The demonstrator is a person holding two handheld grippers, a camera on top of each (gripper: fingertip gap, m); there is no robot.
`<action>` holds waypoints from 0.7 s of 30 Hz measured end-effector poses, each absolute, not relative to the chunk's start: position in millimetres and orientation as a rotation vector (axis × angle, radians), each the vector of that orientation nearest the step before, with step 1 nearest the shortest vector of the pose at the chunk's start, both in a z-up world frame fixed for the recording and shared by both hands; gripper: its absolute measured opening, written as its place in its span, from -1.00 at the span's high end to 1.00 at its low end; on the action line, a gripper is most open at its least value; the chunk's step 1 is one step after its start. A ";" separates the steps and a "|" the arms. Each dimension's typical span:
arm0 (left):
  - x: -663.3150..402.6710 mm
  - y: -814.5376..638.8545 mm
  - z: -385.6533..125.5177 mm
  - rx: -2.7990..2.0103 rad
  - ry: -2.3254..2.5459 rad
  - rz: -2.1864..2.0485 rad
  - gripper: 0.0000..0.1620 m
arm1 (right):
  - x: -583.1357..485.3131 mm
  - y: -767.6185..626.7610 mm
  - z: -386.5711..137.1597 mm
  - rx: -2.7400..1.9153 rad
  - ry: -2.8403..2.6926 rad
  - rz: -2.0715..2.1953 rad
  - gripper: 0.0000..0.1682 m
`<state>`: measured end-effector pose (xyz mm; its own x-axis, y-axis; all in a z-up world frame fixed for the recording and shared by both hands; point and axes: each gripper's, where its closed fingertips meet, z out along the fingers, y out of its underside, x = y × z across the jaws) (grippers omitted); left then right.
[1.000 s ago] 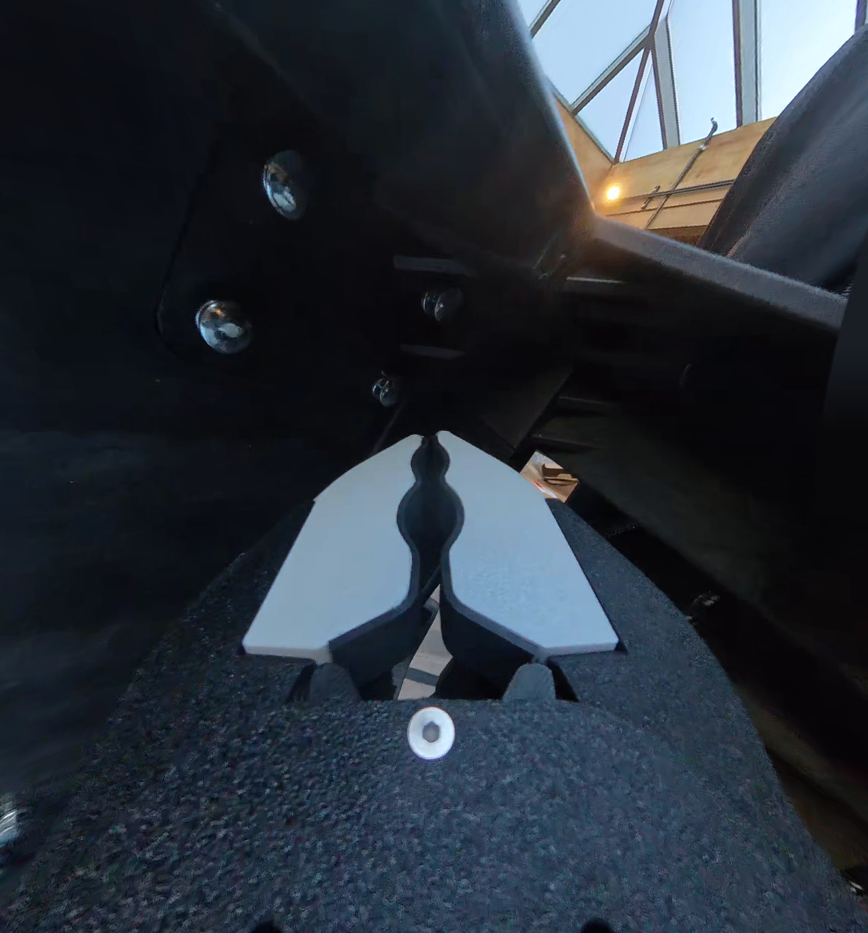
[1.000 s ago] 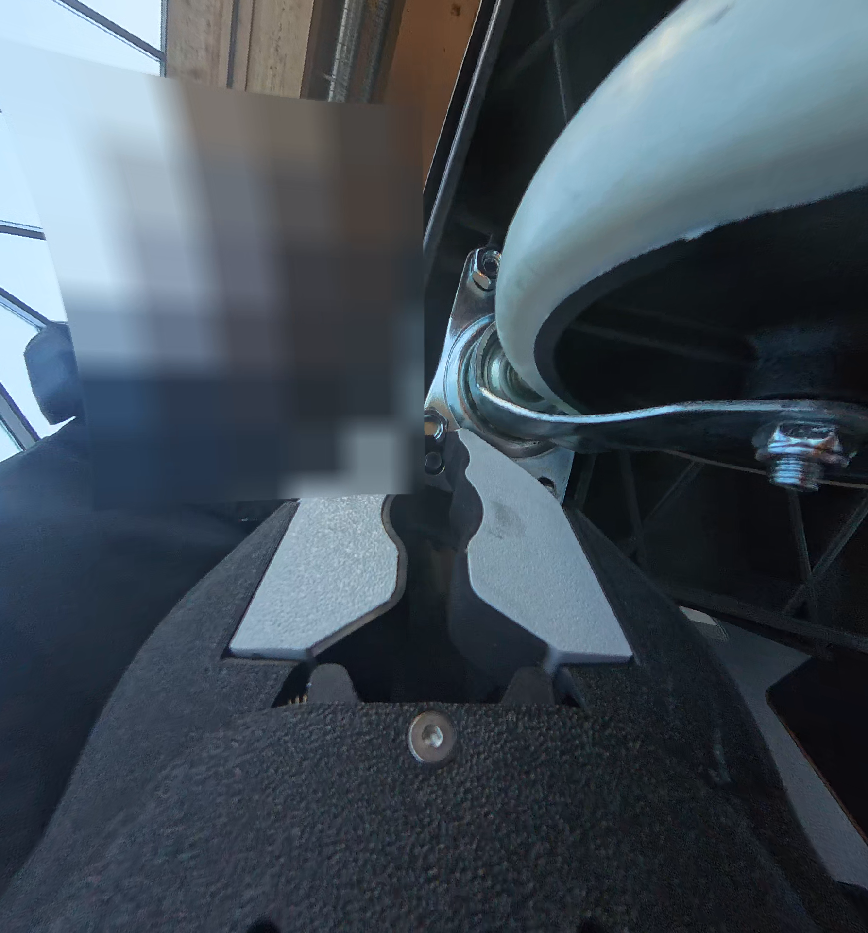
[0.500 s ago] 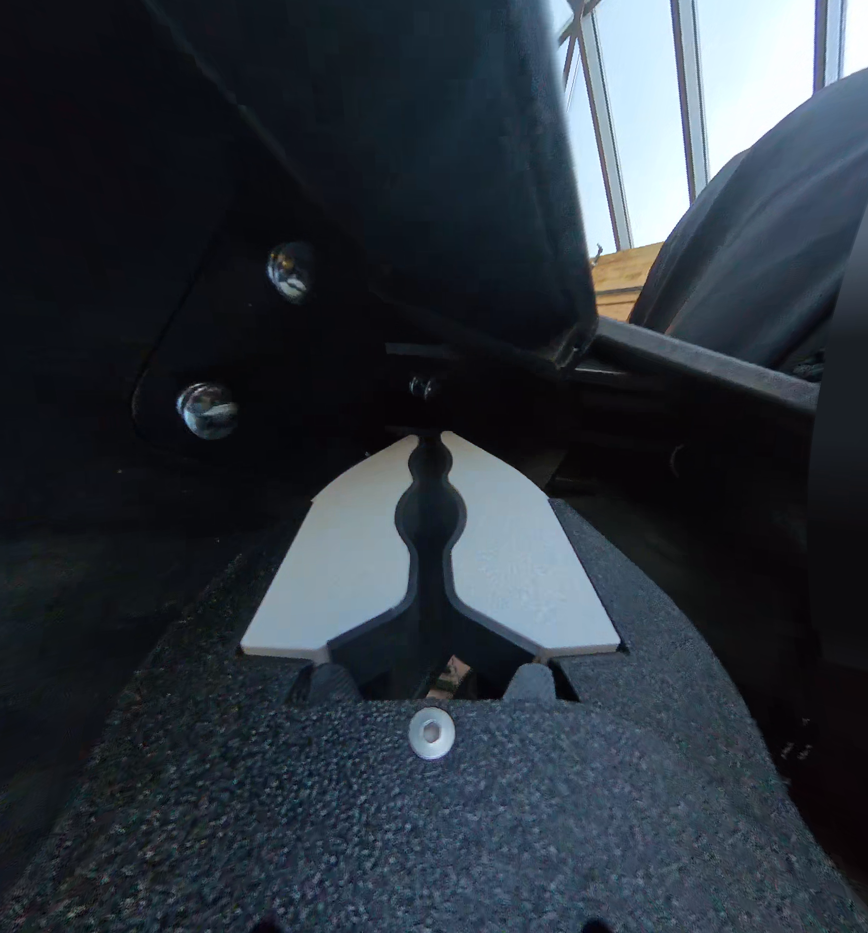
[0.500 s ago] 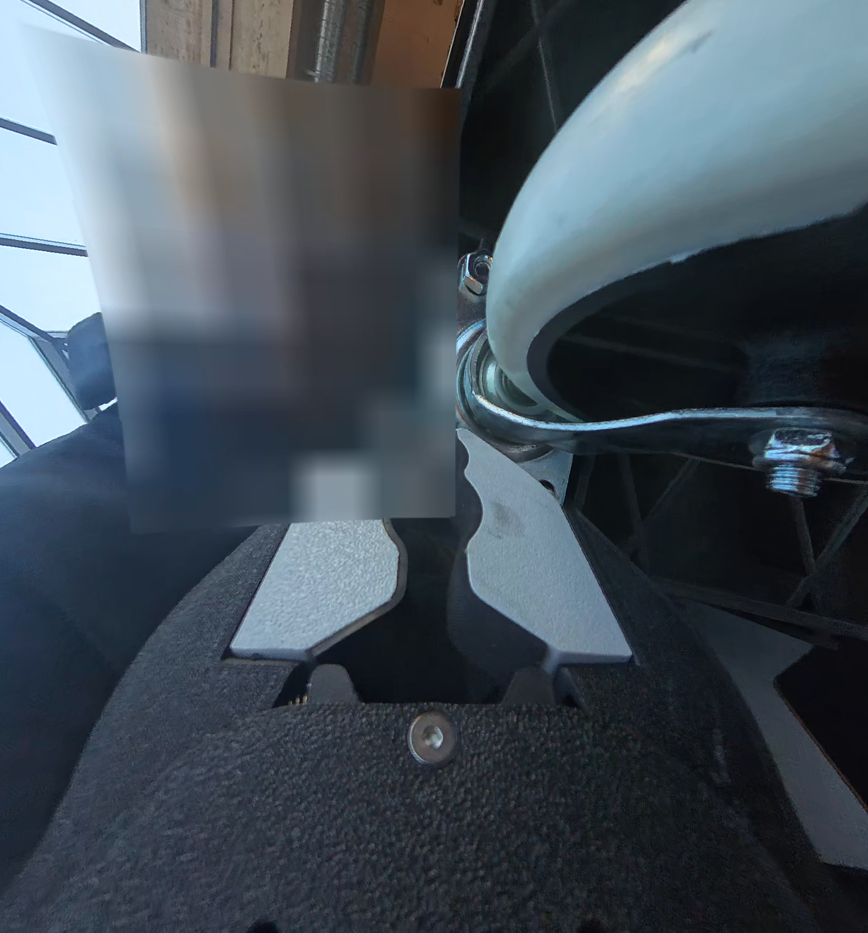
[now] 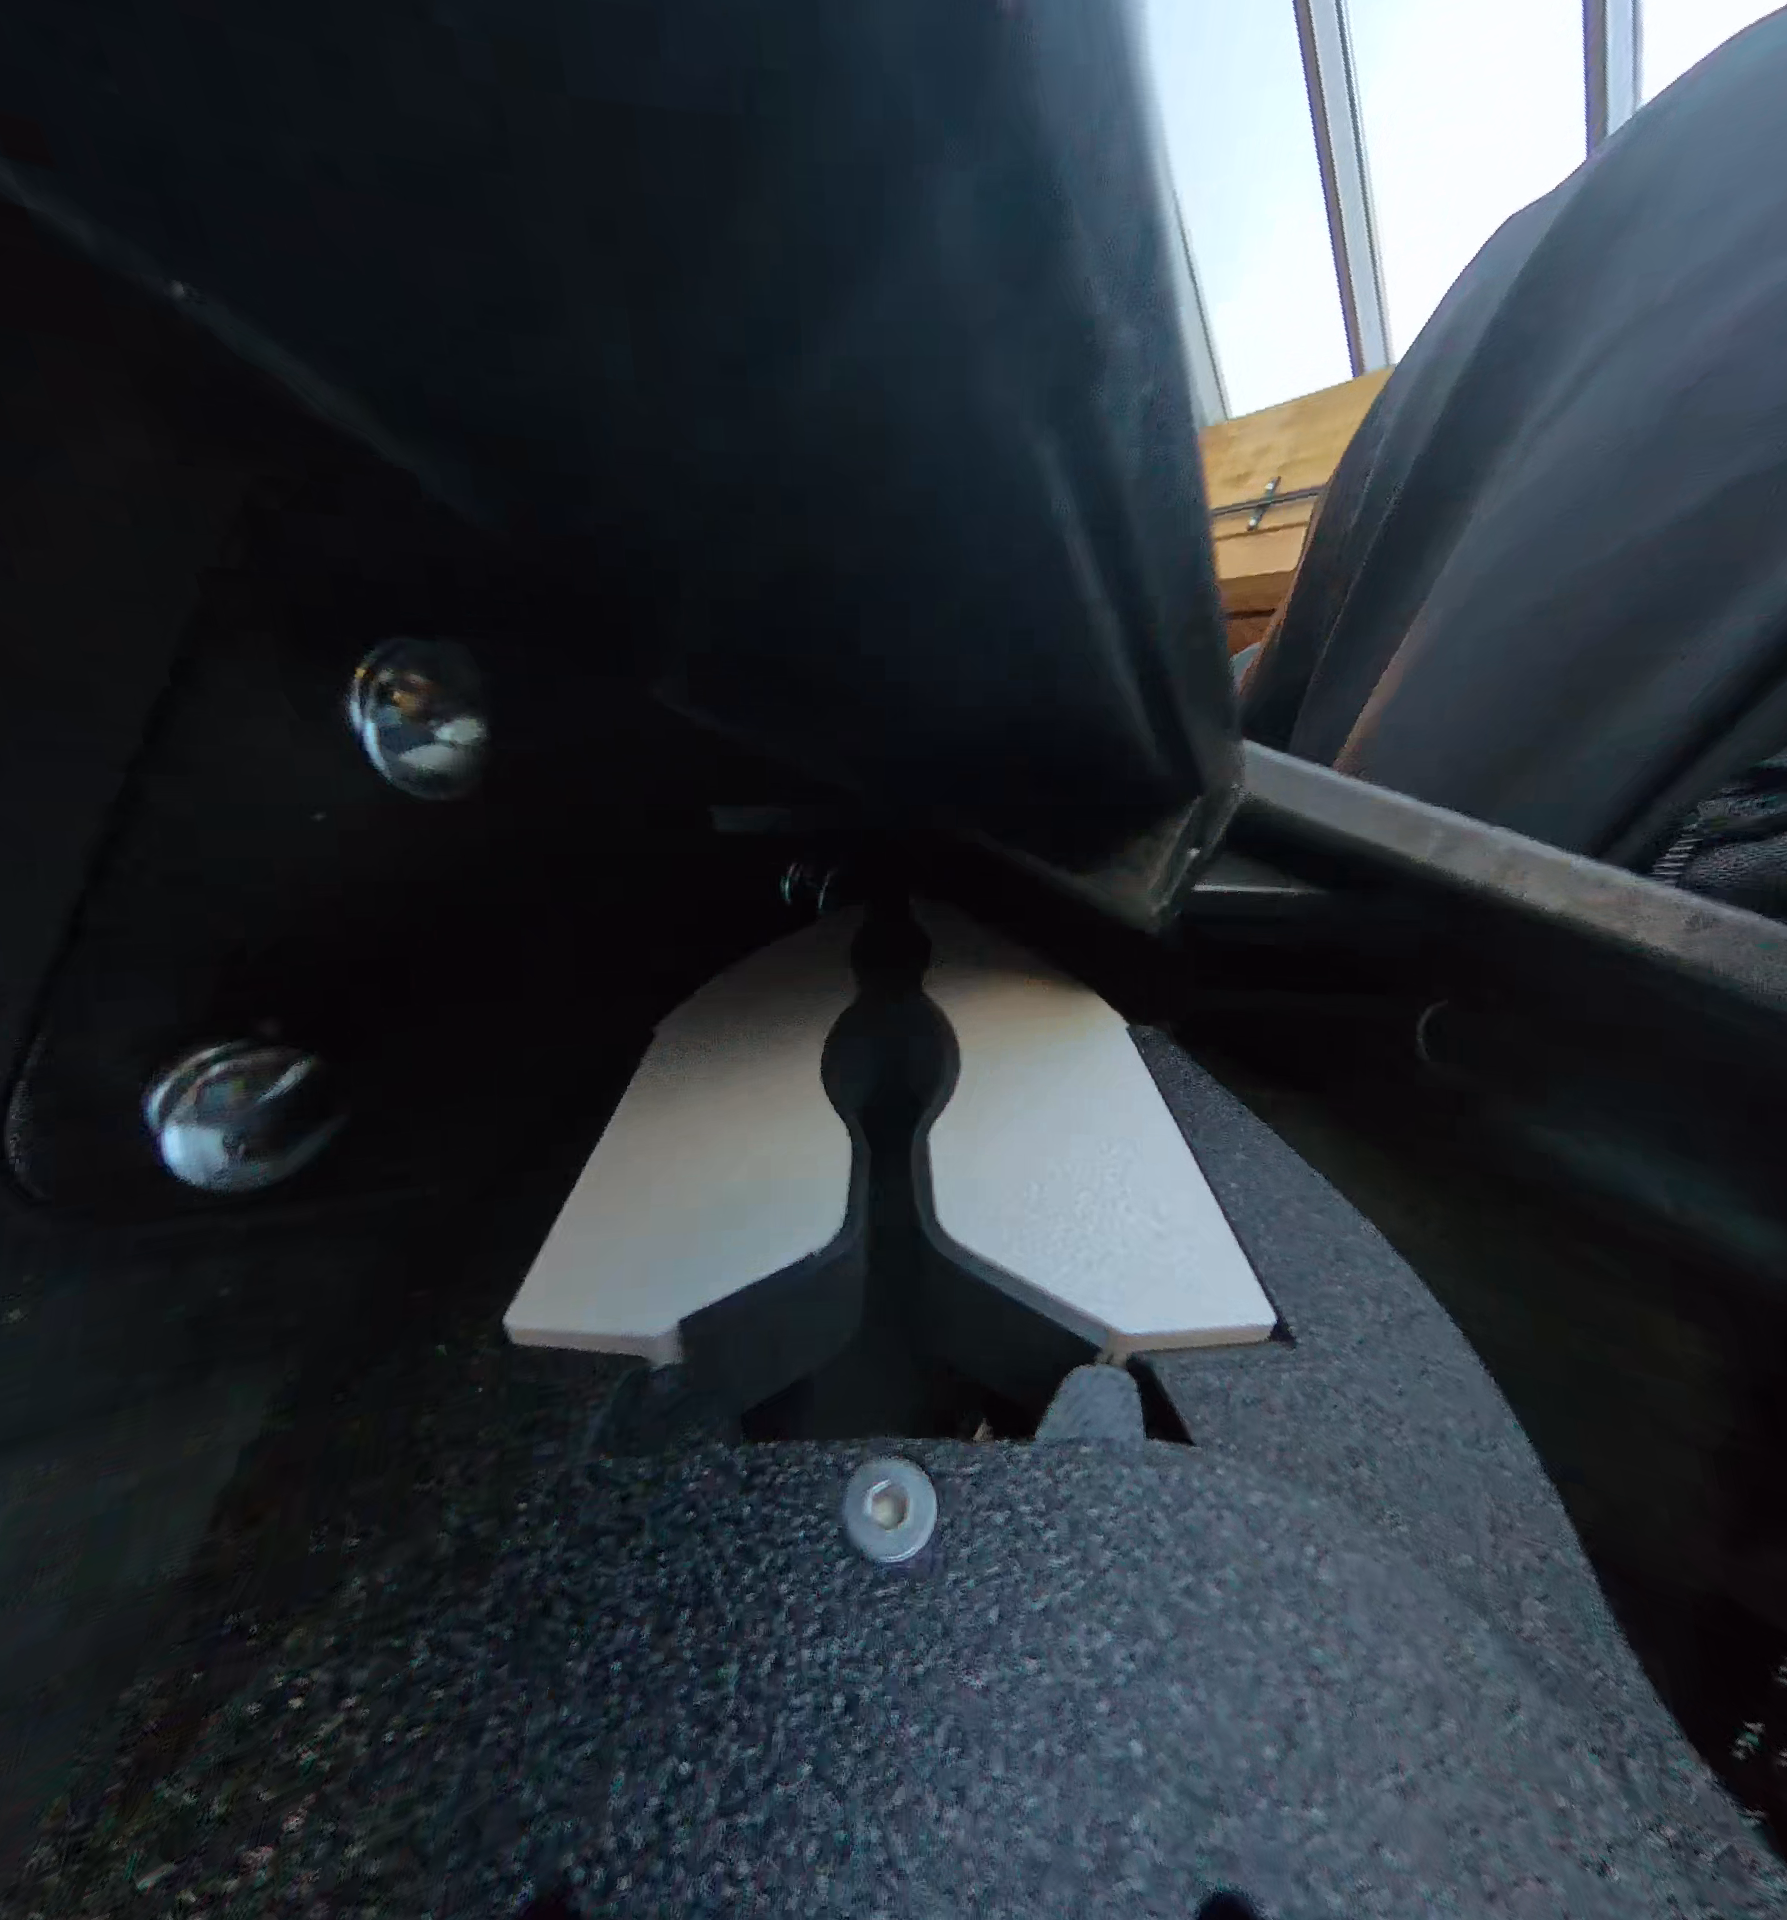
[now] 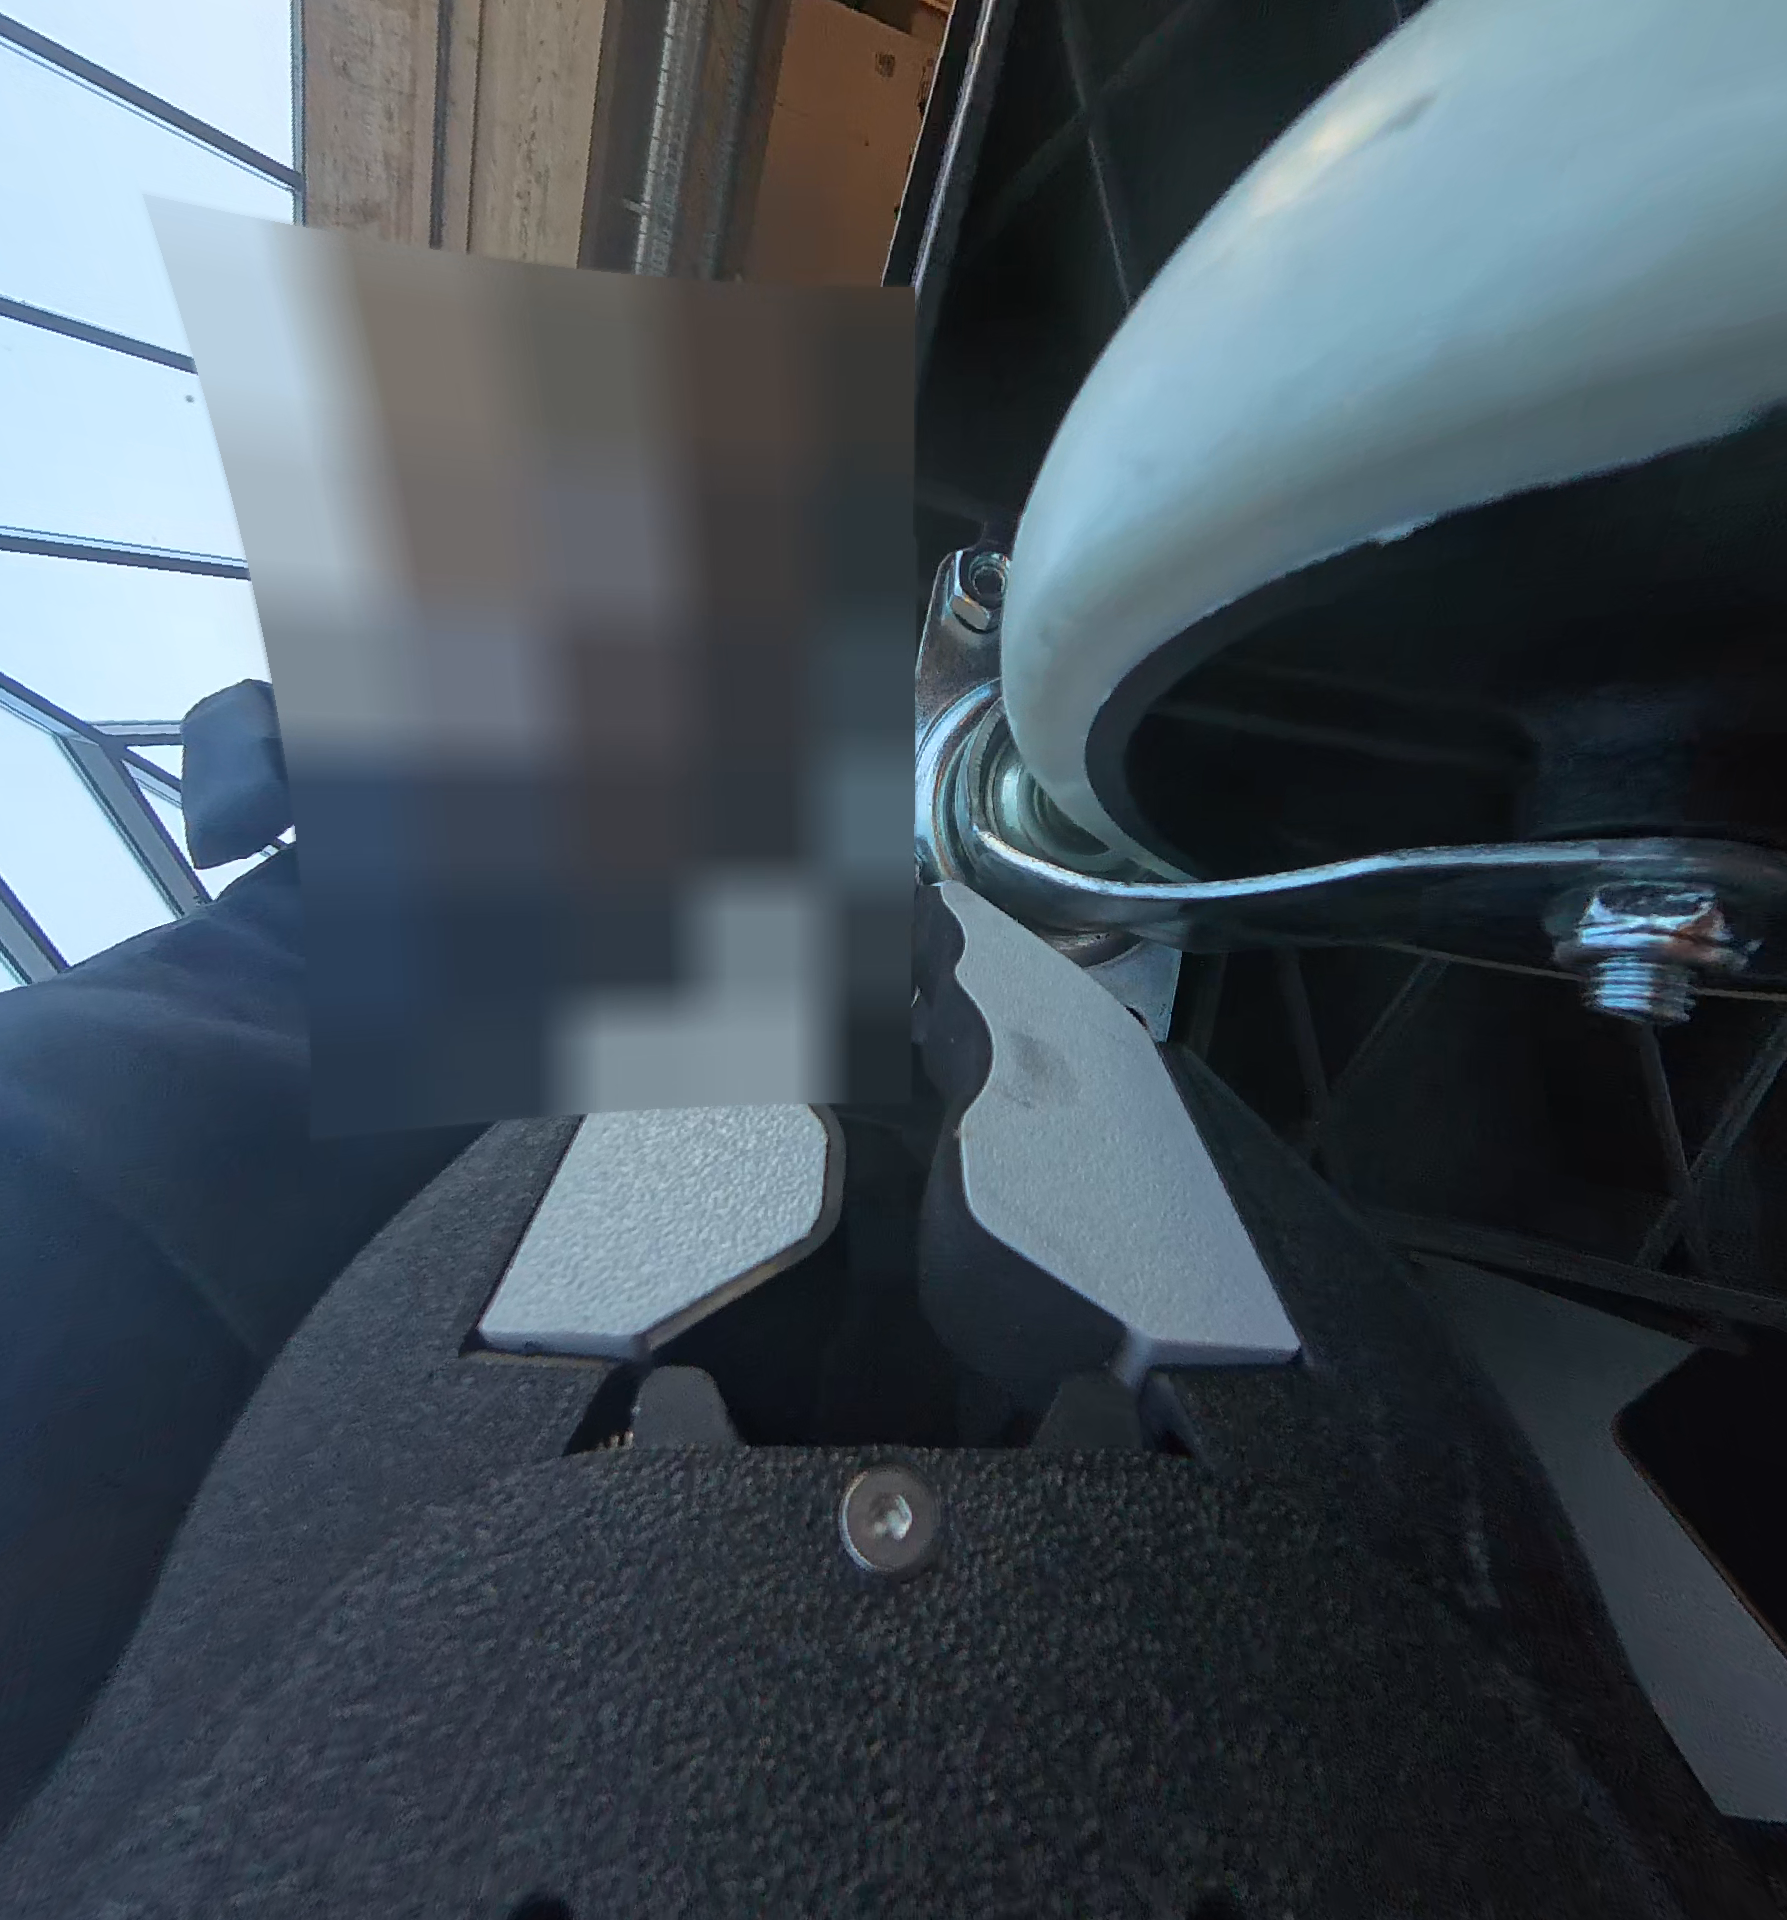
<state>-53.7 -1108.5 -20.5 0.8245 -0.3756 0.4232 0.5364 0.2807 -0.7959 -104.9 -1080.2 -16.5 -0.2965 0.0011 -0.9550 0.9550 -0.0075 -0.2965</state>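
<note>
Left wrist view: left tool (image 5: 890, 925) is pressed together, empty, under a big black padded block (image 5: 660, 416). Right tool (image 6: 930, 997) sits apart beside a white caster wheel (image 6: 1336, 416); move slowly.

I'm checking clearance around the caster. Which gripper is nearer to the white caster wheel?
Right. The right gripper sits just below the white caster wheel, its right finger almost at the chrome fork. The left gripper faces dark framing; no wheel shows there.
</note>
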 end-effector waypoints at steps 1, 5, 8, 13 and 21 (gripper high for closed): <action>-54.3 -1107.4 -18.9 -1.131 -0.158 -0.624 1.00 | -105.1 -1080.2 -16.5 1.058 1.422 -1.436 0.84; -54.9 -1107.5 -17.8 -1.122 -0.149 -0.636 1.00 | -105.8 -1080.3 -16.4 1.059 1.421 -1.443 0.84; -54.9 -1107.0 -18.2 -1.117 -0.156 -0.645 1.00 | -106.4 -1080.5 -16.3 1.058 1.420 -1.451 0.84; -56.5 -1104.9 -18.6 -1.138 -0.157 -0.589 1.00 | -107.0 -1080.9 -15.4 1.058 1.412 -1.464 0.86; -57.8 -1103.2 -18.7 -1.139 -0.156 -0.571 1.00 | -108.6 -1080.6 -14.2 1.052 1.396 -1.493 0.89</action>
